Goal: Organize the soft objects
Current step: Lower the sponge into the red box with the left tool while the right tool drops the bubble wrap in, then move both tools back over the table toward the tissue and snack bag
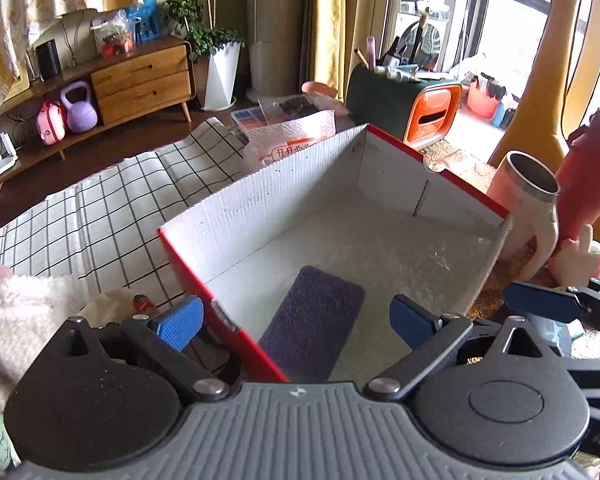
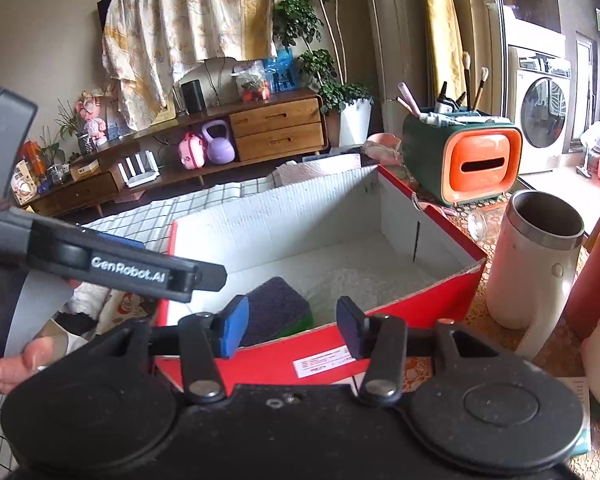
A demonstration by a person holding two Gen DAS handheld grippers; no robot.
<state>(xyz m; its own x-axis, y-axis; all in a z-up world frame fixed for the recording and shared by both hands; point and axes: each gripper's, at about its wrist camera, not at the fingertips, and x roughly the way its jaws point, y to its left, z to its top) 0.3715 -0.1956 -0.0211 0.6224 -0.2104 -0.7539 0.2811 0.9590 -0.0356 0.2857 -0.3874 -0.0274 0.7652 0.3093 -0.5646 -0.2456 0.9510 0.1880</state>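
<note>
Left gripper point(image 1: 296, 316) spread wide, jaws empty, straddling the near corner of the red box point(image 1: 224, 324); right gripper point(image 2: 292, 326) likewise parted and holding nothing, poised over the box's near wall. Just beyond, lying flat on the white box floor: one purple sponge point(image 1: 312, 320), green underside showing in the right view, already stowed. So one soft item in, by the look of it. Off to the left on the checked cloth point(image 1: 100, 216), a fluffy white plush point(image 1: 16, 320) waiting outside the box; to the right, near the white mug point(image 1: 528, 200), a pink soft toy point(image 1: 580, 264) also not yet collected. Rest of the box bare. Early days, probably.
</note>
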